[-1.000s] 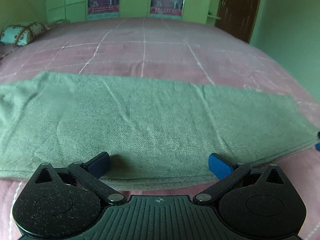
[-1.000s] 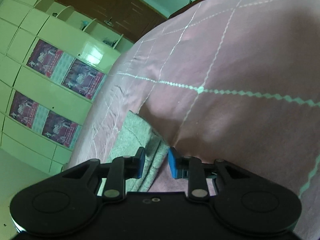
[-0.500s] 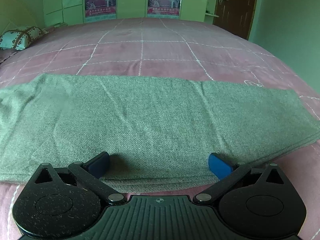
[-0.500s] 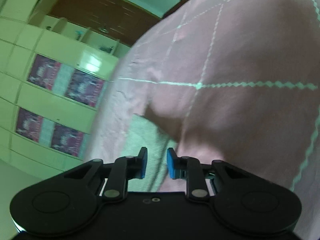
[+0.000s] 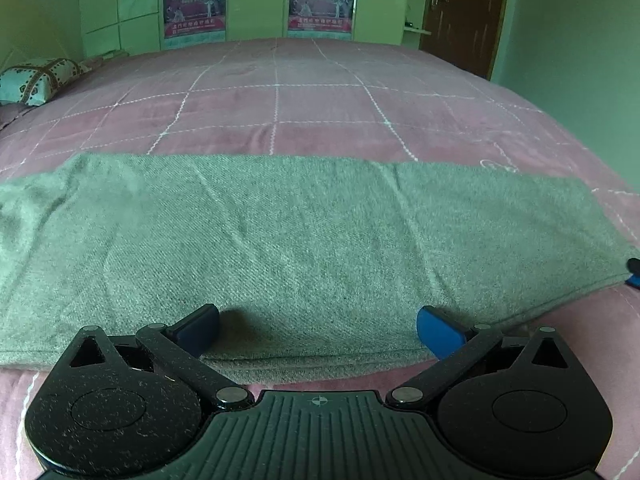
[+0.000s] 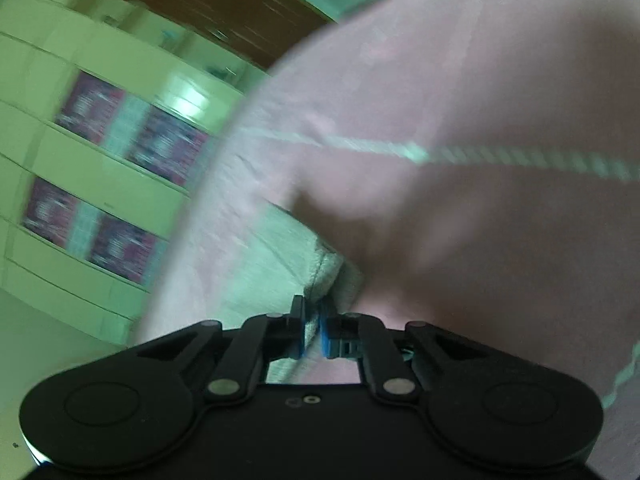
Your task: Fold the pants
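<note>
Grey-green pants [image 5: 312, 240] lie flat, folded lengthwise, across the pink bed cover [image 5: 320, 96]. My left gripper [image 5: 318, 324] hovers over their near edge, jaws wide open, with nothing pinched between its blue pads. In the blurred right wrist view, my right gripper [image 6: 313, 328] is closing its jaws on the end edge of the pants [image 6: 280, 256], and the pads pinch the cloth. A blue tip of the right gripper [image 5: 634, 272] shows at the right end of the pants in the left wrist view.
The pink quilted bed cover [image 6: 480, 80] spreads far beyond the pants. A patterned pillow [image 5: 36, 80] lies at the far left. Green wardrobes with posters [image 5: 256, 0] and a brown door [image 5: 464, 8] stand behind the bed.
The right gripper's jaws went from a narrow gap to pinching the pants' end edge, and its view has become blurred. The left gripper stays open in the same place.
</note>
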